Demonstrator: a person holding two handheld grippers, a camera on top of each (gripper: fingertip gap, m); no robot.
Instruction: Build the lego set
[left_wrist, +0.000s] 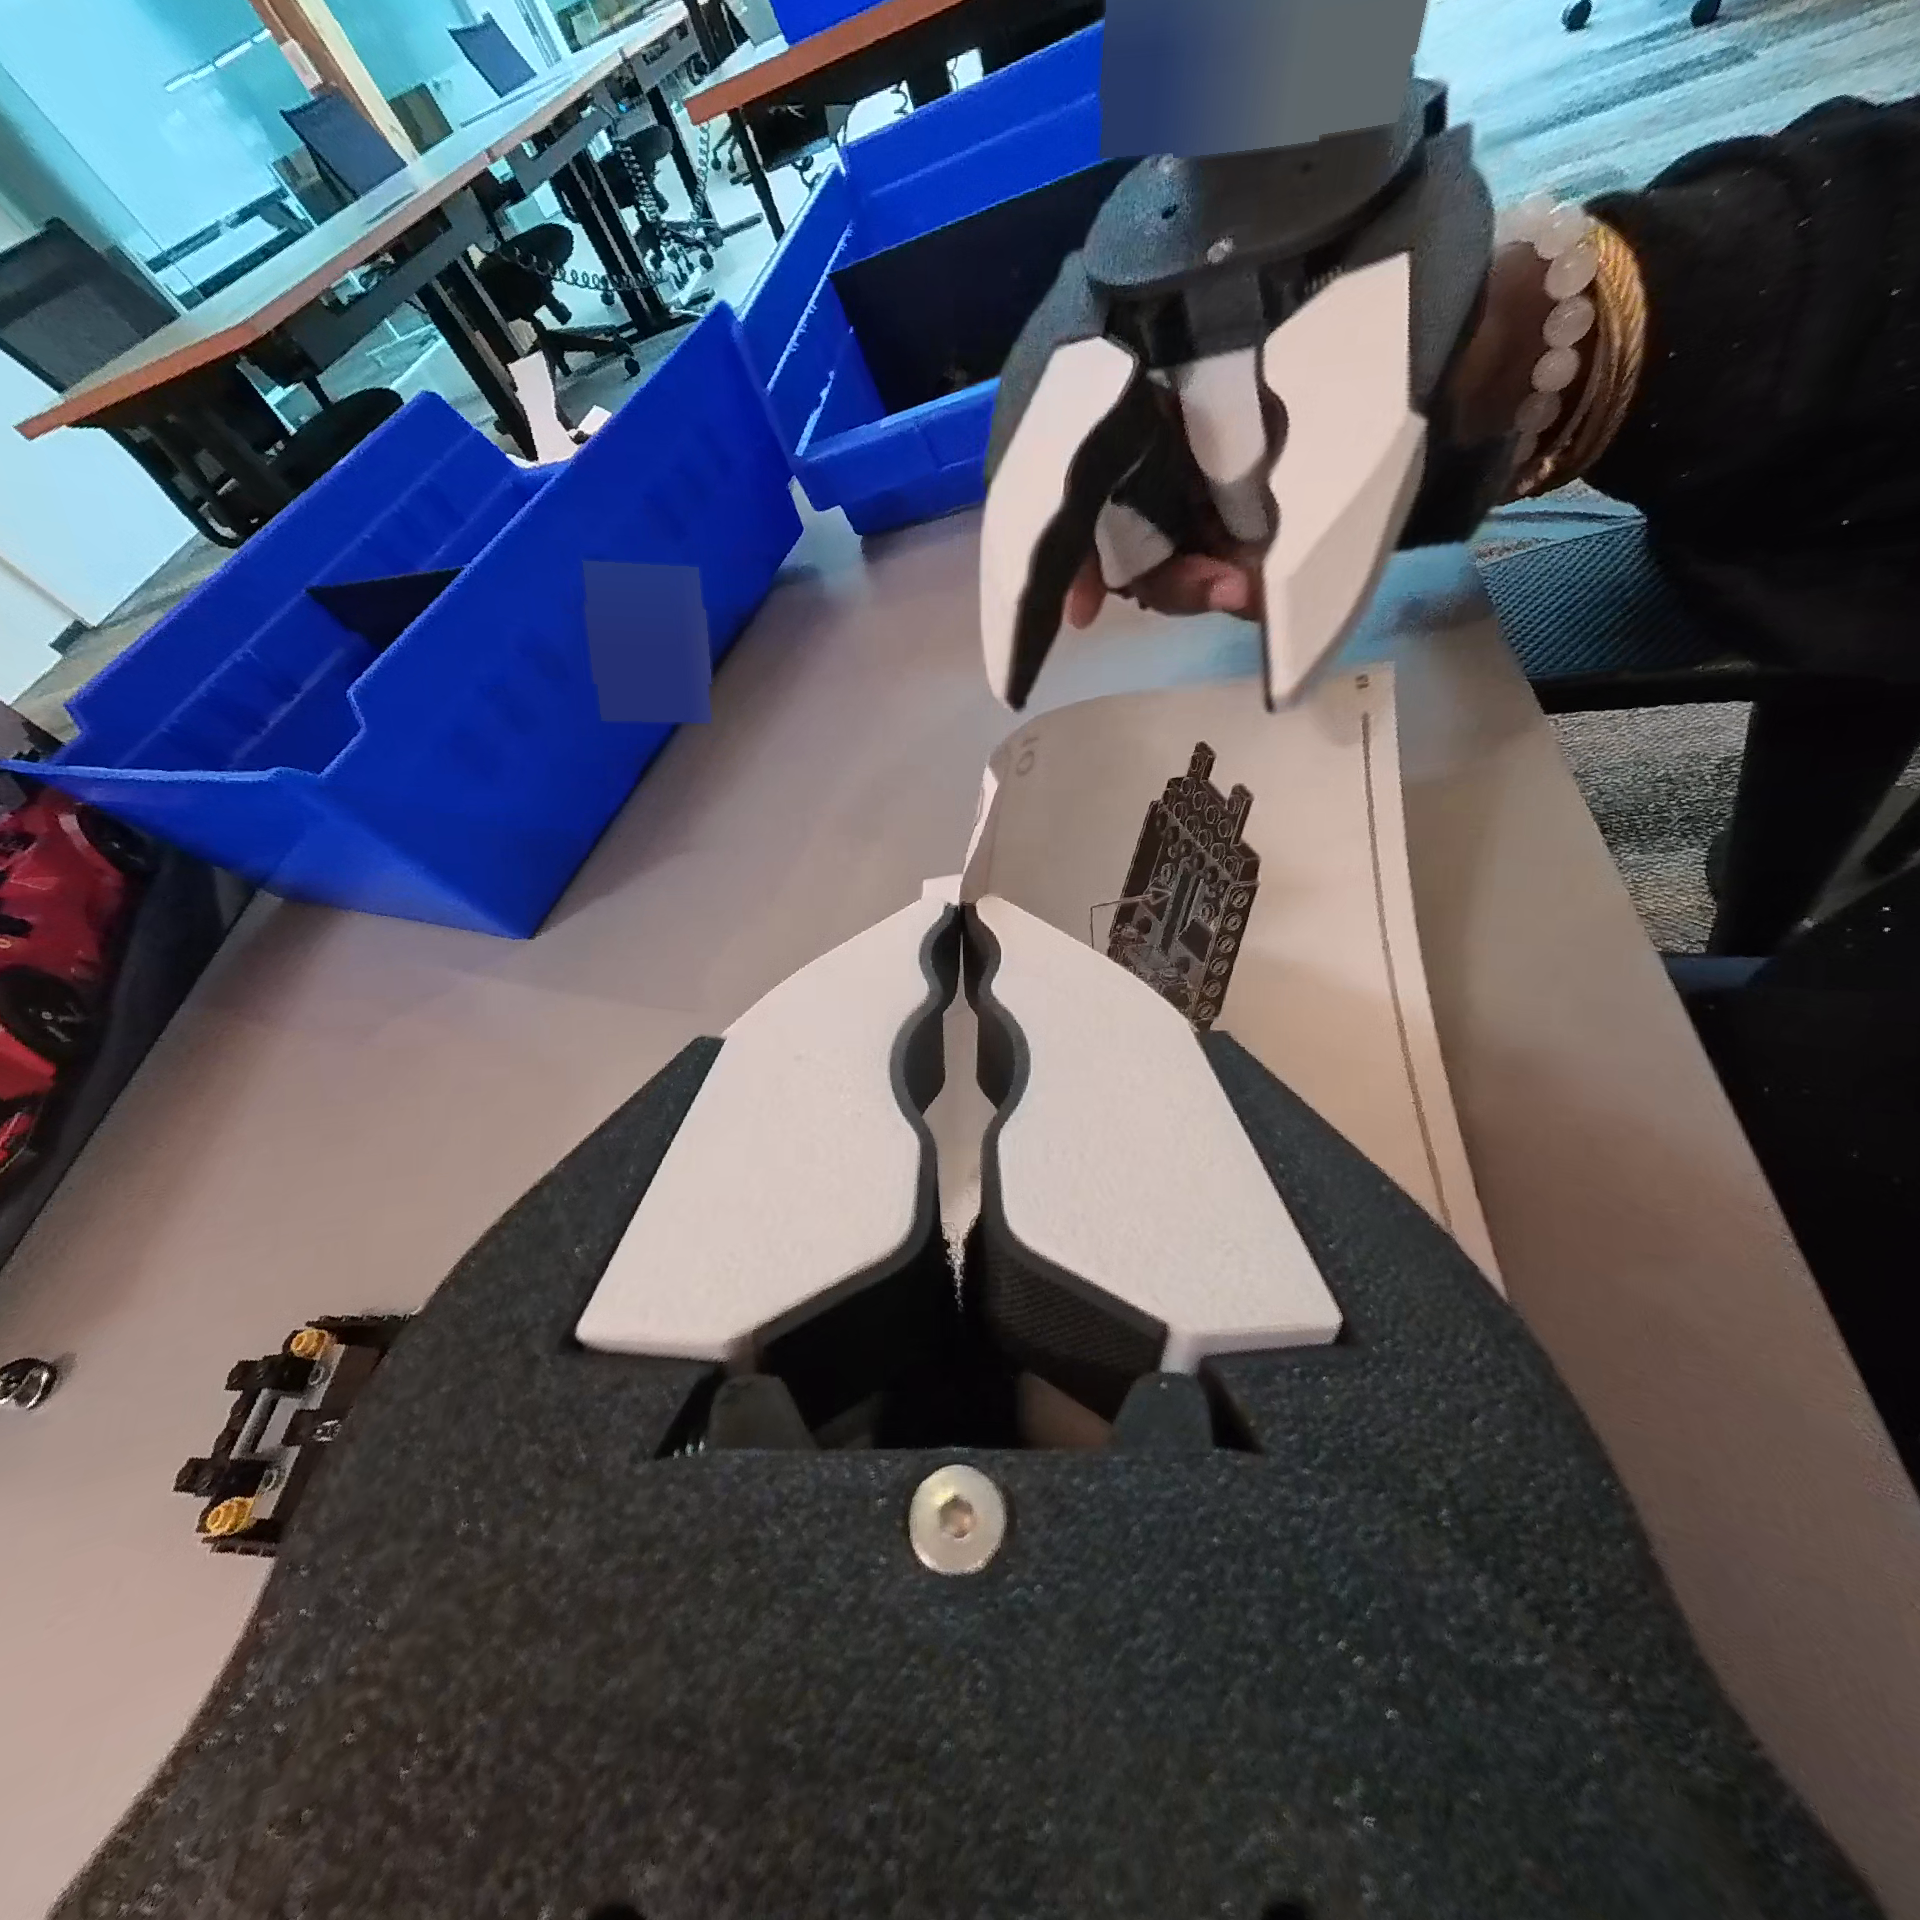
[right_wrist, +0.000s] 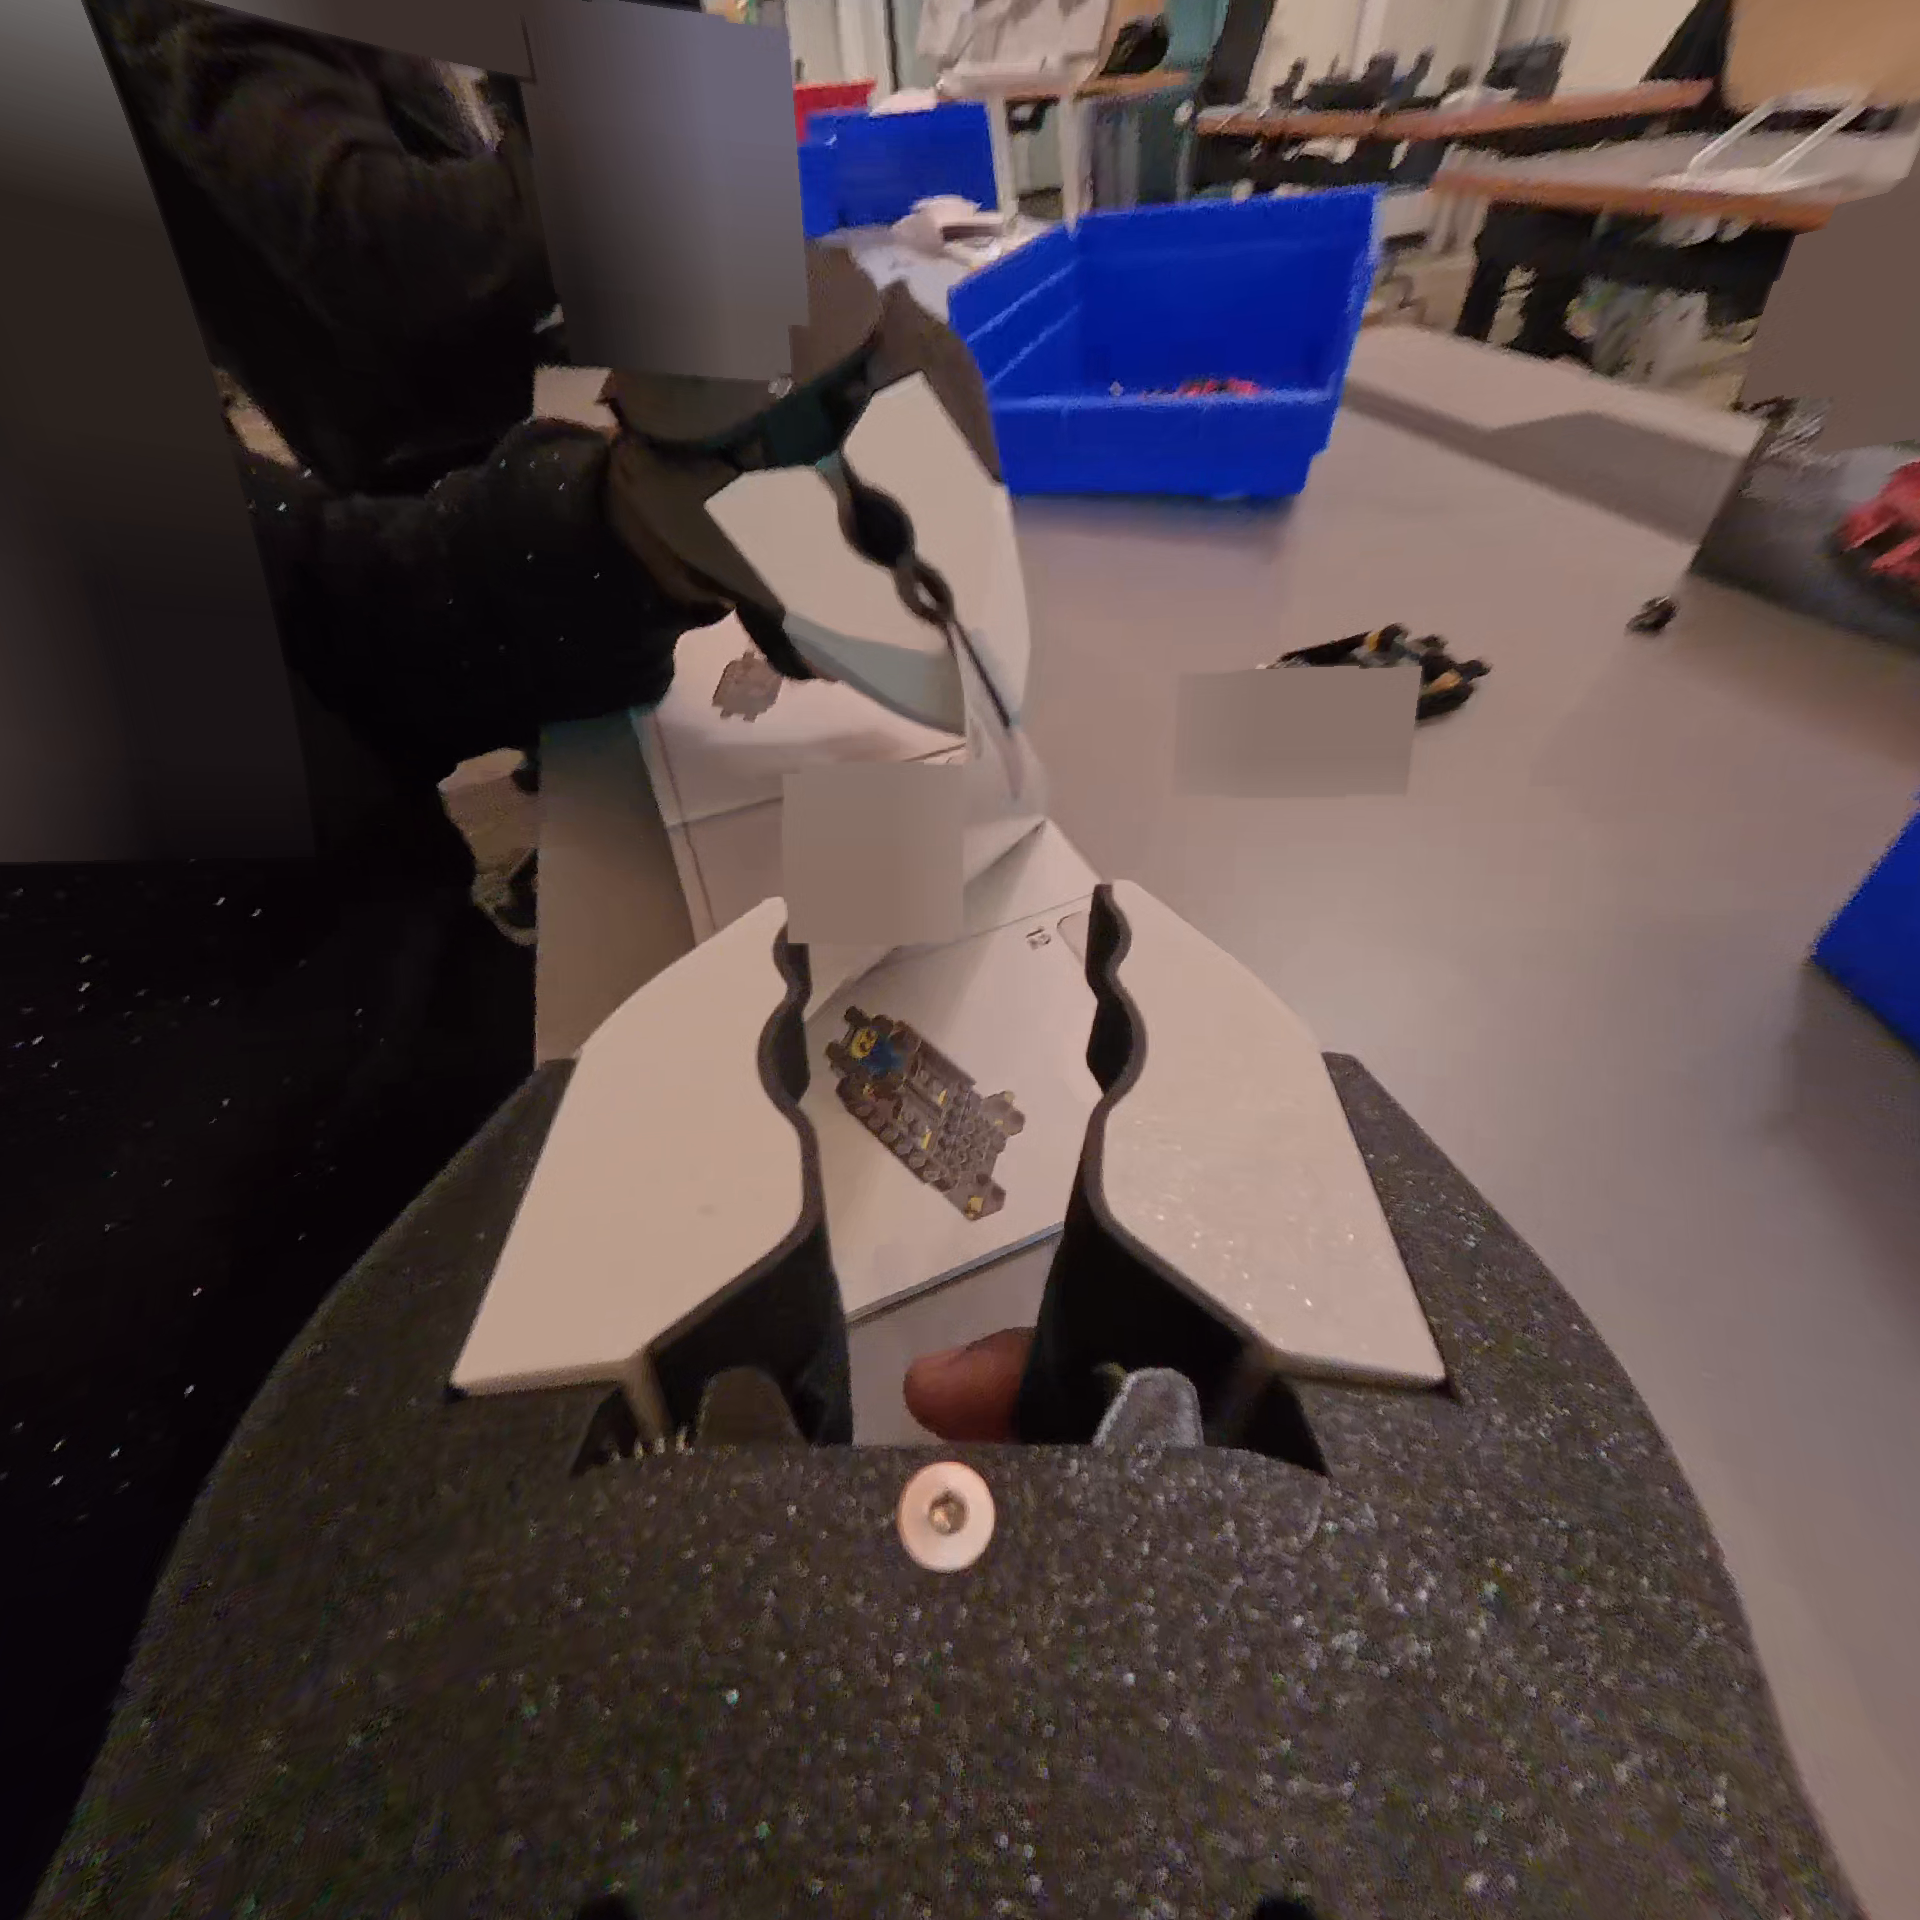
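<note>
Left hand-held gripper (left_wrist: 961, 914): fingers pressed together, pinching the instruction booklet page (left_wrist: 1320, 883); right hand-held gripper (right_wrist: 945, 935): spread, empty. Advised: turn the page slowly, then flatten it on the tabletop (left_wrist: 520, 1091).

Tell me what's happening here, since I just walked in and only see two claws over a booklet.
A person is working with a claw in each hand at a grey table. The left claw is shut on a page of the instruction booklet, lifting it as if to turn it. The right claw hovers open above the booklet, holding nothing. A partly built lego assembly sits on the table, and blue bins stand behind.
</note>
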